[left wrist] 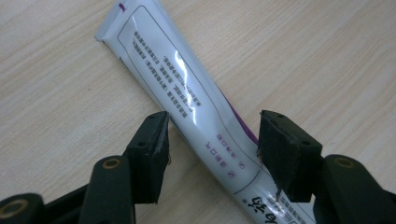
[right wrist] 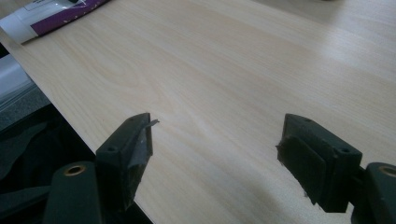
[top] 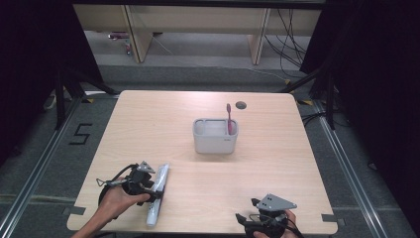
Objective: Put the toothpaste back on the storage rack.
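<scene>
A white toothpaste tube (top: 163, 173) with purple print lies near the table's front left corner, its crimped end pointing away. My left gripper (top: 154, 192) stands over its middle with a jaw on either side. In the left gripper view the tube (left wrist: 187, 88) runs diagonally between the pads (left wrist: 280, 149); the right pad is at its edge and a thin gap shows at the left pad. My right gripper (top: 246, 209) rests at the front right, open over bare wood (right wrist: 217, 133). The tube's capped end (right wrist: 51, 16) shows far off in the right gripper view.
A grey rectangular holder (top: 215, 141) stands mid-table with a pink toothbrush (top: 229, 116) upright in its right end. A small round hole (top: 241, 105) sits in the tabletop behind it. The table's front edge (right wrist: 70, 116) is close to my right gripper.
</scene>
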A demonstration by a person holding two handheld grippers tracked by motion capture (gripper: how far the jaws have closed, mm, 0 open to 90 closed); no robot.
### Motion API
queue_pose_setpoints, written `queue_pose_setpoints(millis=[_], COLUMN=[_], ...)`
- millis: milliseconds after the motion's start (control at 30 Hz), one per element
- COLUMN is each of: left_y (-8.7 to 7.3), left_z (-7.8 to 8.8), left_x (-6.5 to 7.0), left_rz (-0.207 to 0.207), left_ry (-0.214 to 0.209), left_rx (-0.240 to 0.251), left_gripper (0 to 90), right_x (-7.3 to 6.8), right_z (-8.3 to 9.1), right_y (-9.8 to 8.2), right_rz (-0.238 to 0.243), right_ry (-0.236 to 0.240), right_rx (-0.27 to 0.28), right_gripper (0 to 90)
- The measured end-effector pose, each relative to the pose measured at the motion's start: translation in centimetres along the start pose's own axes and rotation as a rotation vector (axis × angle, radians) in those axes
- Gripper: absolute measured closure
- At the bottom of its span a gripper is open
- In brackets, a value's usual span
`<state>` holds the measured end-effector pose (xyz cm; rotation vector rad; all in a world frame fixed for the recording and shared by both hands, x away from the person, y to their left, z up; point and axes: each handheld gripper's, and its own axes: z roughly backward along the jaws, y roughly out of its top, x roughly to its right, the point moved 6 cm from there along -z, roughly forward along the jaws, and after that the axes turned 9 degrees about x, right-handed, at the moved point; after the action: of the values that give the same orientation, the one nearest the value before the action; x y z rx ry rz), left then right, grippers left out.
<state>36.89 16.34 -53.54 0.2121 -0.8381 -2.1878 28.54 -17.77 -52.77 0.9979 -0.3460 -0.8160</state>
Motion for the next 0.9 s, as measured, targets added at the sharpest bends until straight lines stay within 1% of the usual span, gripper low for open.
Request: queue_pose_setpoints(millis=[33,67,100,200,233,267,300,367,400,433,467,500,533,567,600,667,700,733,767,800,833,867,900], left_y=[0.0,0.0,0.0,0.0,0.0,0.0,0.0,-0.1,-0.1,0.0,0.0,0.1,0.1,0.1,0.1,0.3,0.3,0.4,0.4,0.5,0.5,0.6,0.6], left_z=[0.0,0.0,-0.1,-0.3,-0.4,-0.5,-0.7,-0.9,-1.0,-1.0,-1.0,-1.0,-1.0,-1.0,-1.0,-1.0,-1.1,-1.1,-1.1,-1.1,-1.1,-1.2,-1.2], left_x=[0.0,0.0,0.0,0.1,0.1,0.2,0.2,0.3,0.3,0.3,0.3,0.3,0.4,0.4,0.4,0.4,0.4,0.3,0.4,0.3,0.3,0.4,0.5], left_rz=[-0.008,-0.004,-0.001,-0.008,-0.011,-0.019,-0.029,-0.047,-0.05,-0.051,-0.05,-0.061,-0.063,-0.068,-0.068,-0.09,-0.091,-0.099,-0.096,-0.115,-0.118,-0.119,-0.111], left_ry=[-0.007,-0.014,-0.014,-0.032,-0.035,-0.041,-0.038,-0.032,-0.034,-0.039,-0.041,-0.039,-0.039,-0.042,-0.042,-0.052,-0.052,-0.057,-0.053,-0.054,-0.058,-0.054,-0.055], left_rx=[-0.013,-0.022,-0.024,-0.042,-0.045,-0.055,-0.062,-0.081,-0.083,-0.088,-0.088,-0.096,-0.094,-0.105,-0.105,-0.135,-0.137,-0.152,-0.156,-0.163,-0.174,-0.173,-0.178], left_gripper=[43.8,44.2,44.9,46.9,47.8,48.9,50.3,52.9,54.0,54.5,55.0,55.4,55.8,56.0,56.3,56.9,57.2,57.4,57.6,57.8,58.0,58.1,58.3], right_x=[0.0,-0.3,0.0,-0.1,0.0,0.0,0.0,0.1,-0.1,0.1,0.1,0.1,0.1,0.1,0.2,0.1,0.2,0.2,0.1,0.2,0.2,0.2,0.1], right_z=[0.0,0.1,0.1,0.1,0.1,0.1,0.2,0.2,0.3,0.3,0.3,0.3,0.3,0.3,0.2,0.2,0.2,0.2,0.2,0.2,0.3,0.3,0.3], right_y=[0.0,0.0,0.1,0.0,0.1,0.1,0.1,0.2,0.2,0.2,0.2,0.2,0.2,0.2,0.2,0.1,0.1,0.1,0.1,0.1,0.1,0.1,0.1], right_rz=[-0.003,-0.037,0.004,-0.01,0.008,0.008,0.0,0.003,-0.014,0.007,0.003,0.003,0.003,0.004,0.011,-0.006,0.001,0.0,-0.002,0.004,0.004,0.001,-0.002], right_ry=[-0.002,-0.009,-0.005,0.001,0.006,0.003,0.0,-0.005,-0.002,-0.005,-0.004,-0.007,-0.007,-0.007,-0.003,-0.003,-0.002,-0.004,-0.001,-0.004,-0.008,-0.004,-0.004], right_rx=[0.001,-0.006,0.003,-0.004,0.0,0.002,0.002,0.002,0.001,0.003,0.002,0.002,0.003,0.001,0.01,0.002,0.0,-0.001,0.0,0.002,0.001,0.001,0.002], right_gripper=[26.2,26.2,26.2,26.3,26.3,26.3,26.4,26.4,26.4,26.4,26.5,26.5,26.6,26.7,26.7,26.7,26.8,26.8,26.8,26.8,26.8,26.8,26.9])
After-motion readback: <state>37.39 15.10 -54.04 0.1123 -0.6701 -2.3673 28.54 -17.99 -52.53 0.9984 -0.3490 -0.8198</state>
